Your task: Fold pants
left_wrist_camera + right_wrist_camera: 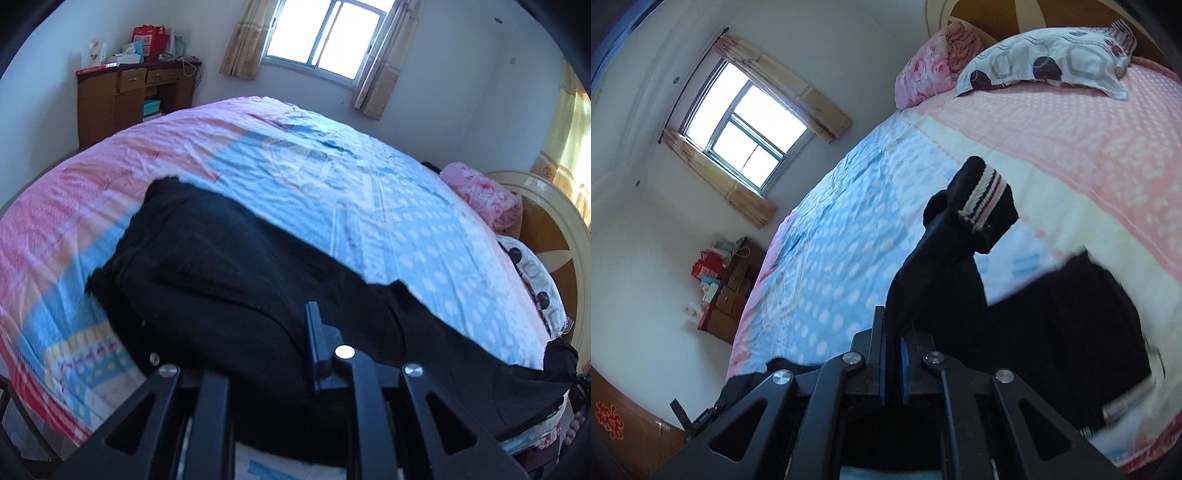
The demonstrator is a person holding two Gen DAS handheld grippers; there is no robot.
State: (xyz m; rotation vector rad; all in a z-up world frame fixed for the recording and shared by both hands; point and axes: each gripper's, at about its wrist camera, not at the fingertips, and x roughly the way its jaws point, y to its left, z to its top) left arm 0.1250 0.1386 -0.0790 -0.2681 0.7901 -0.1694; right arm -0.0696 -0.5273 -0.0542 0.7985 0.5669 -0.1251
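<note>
Right gripper (893, 354): clenched on a bunched length of the pants (960, 258), the black cloth rising out of the pinch and ending just ahead in a striped cuff (984, 197) that stands off the bed. Left gripper (258, 343): one blue-padded finger (317, 347) shows against the cloth, the other is lost under or behind black fabric, so whether it grips or merely rests there cannot be told. Pants (229, 273): black, spread on the bedspread (332, 192) near the person's edge of the bed; long axis runs crosswise in the left view, from a broad flat end at far left to a narrowing run that trails off toward the lower right, where it appears to lift toward the other gripper. Relation for the coming move, as a judgement: the raised cuff end lies at the right arm, the flat bulk directly before and under the left arm, so a fold would carry the right-held end along the long axis toward the left while the left pins or steadies. Room: wide stretch of blue and pink bedspread beyond the pants toward the window (325, 33), unoccupied by other cloth. Edges: pillow (1045, 55) and rolled pink blanket (934, 62) at the headboard, well apart from the pants; cabinet (122, 99) off the far corner, clear of any sweep. Risk, judged: limp cloth may sag or twist on the carry, laying the cuff askew.
</note>
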